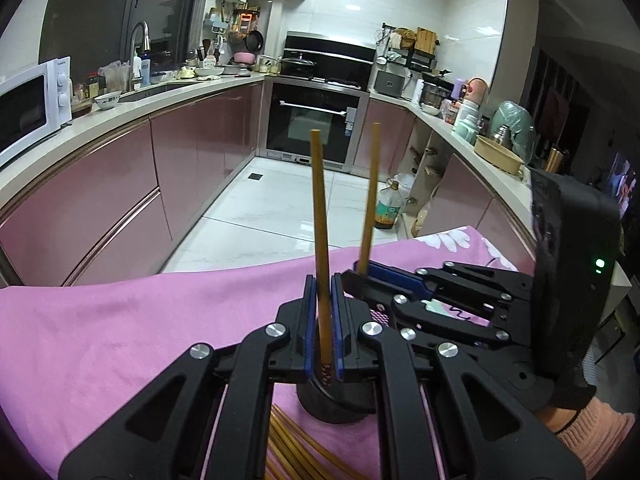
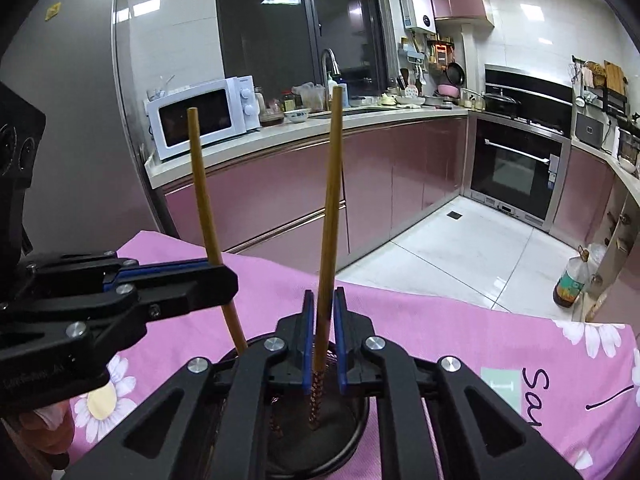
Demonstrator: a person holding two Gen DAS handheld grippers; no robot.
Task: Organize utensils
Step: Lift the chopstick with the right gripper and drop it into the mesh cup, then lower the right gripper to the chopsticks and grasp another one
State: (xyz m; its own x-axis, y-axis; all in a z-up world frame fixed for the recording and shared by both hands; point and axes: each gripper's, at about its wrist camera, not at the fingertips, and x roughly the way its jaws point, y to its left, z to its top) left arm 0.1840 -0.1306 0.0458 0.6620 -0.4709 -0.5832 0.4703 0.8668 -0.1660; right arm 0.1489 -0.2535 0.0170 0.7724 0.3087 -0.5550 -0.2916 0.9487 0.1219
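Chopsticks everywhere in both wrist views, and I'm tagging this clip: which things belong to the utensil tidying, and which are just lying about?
In the job:
- left gripper, shut on a chopstick
- right gripper, around a second chopstick
- black holder under both tips
- loose chopsticks on the pink cloth

Lying about:
- microwave
- oil bottle
- blue-patterned bowl

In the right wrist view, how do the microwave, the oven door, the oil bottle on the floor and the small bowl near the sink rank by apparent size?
Largest to smallest, as they look:
1. Oven door
2. Microwave
3. Oil bottle
4. Small bowl

The oven door and microwave look fairly close, and their distances from the camera differ, so true sizes stay unsure.
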